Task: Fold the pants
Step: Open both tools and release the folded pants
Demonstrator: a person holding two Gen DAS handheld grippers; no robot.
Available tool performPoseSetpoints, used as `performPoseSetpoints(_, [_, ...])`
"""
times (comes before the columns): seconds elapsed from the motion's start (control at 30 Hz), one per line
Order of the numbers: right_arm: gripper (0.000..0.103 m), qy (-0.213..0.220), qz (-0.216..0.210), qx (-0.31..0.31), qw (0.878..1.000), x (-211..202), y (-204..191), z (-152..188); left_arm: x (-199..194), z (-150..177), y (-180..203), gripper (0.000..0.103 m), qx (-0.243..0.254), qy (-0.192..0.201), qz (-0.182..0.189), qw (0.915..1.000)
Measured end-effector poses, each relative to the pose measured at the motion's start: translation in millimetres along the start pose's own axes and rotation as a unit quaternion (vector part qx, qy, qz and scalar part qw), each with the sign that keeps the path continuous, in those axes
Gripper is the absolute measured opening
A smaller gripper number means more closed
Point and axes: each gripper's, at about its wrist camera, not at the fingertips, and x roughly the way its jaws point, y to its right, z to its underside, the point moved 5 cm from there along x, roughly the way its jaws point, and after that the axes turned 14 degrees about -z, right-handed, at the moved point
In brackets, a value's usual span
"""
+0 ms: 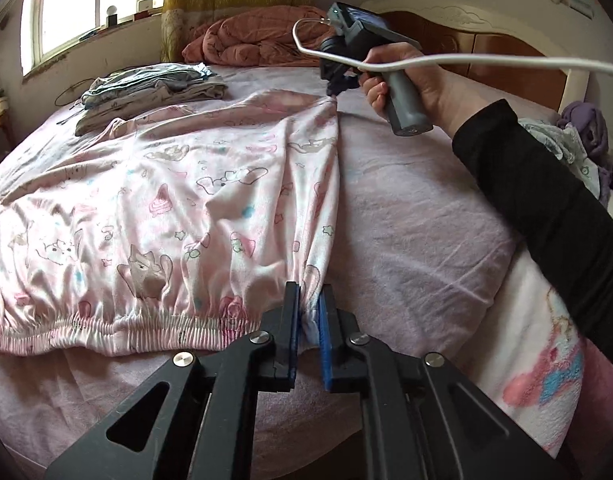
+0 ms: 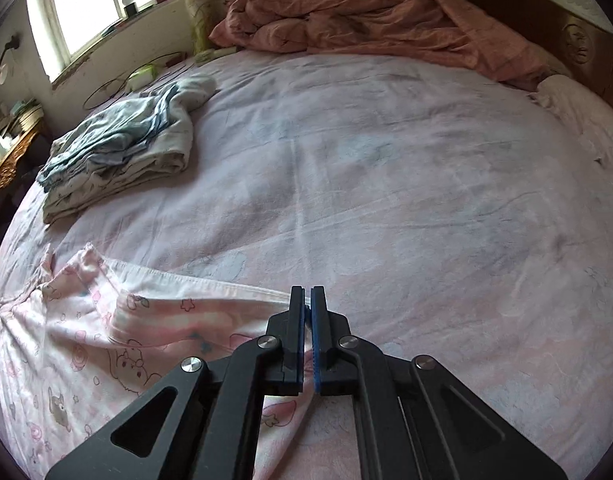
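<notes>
Bed (image 2: 386, 180), pink sheet, broad bare area right of centre; window (image 1: 66, 4) far left, headboard (image 1: 486, 40) at the back. One pair of pink printed pants (image 1: 166, 208), spread on the bed's near left. Left gripper (image 1: 309, 300): clamped on the waistband corner nearest the camera. Right gripper (image 2: 307, 300): closed on the pants' far edge, cloth pinched between its pads. One folded stack of clothes (image 2: 118, 152), far left. One rumpled orange quilt (image 2: 366, 16) by the headboard.

No readable text, label, brand, number or sign appears anywhere in either view.
</notes>
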Motion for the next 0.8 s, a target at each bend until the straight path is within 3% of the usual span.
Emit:
performPoseSetpoints(0.07, [0.002,0.001,0.002,0.028,1.0,-4,9,-1,-2,-1,1,0.013,-0.003,0.002,0.004,1.0])
performPoseSetpoints(0.2, [0.001,-0.001,0.051,0.023,0.998,2,22,0,-4,0,6,0.033,0.009,0.004,0.012,0.9999])
performPoseSetpoints(0.3, [0.001,-0.005,0.019,0.046,0.999,10,34,1,-6,1,10,0.06,0.01,0.005,0.01,0.9999])
performPoseSetpoints(0.37, [0.001,0.004,-0.006,0.062,0.998,6,37,0,-9,1,10,0.066,0.0,0.01,0.016,0.9998])
performPoseSetpoints(0.43, [0.005,0.012,-0.014,0.066,0.998,-3,35,-3,-10,1,8,0.082,-0.009,0.01,0.016,0.9998])
performPoseSetpoints(0.5, [0.013,0.029,-0.024,0.058,0.998,-13,28,-5,-11,0,4,0.082,-0.017,0.014,0.013,0.9997])
performPoseSetpoints(0.63, [0.041,0.05,-0.027,0.043,0.997,-28,13,-5,-11,-4,-10,0.087,-0.036,0.015,0.002,0.9992])
performPoseSetpoints(0.8, [0.042,0.067,-0.049,0.032,0.996,-49,-9,5,-23,-4,-33,0.099,-0.06,0.03,-0.014,0.9976])
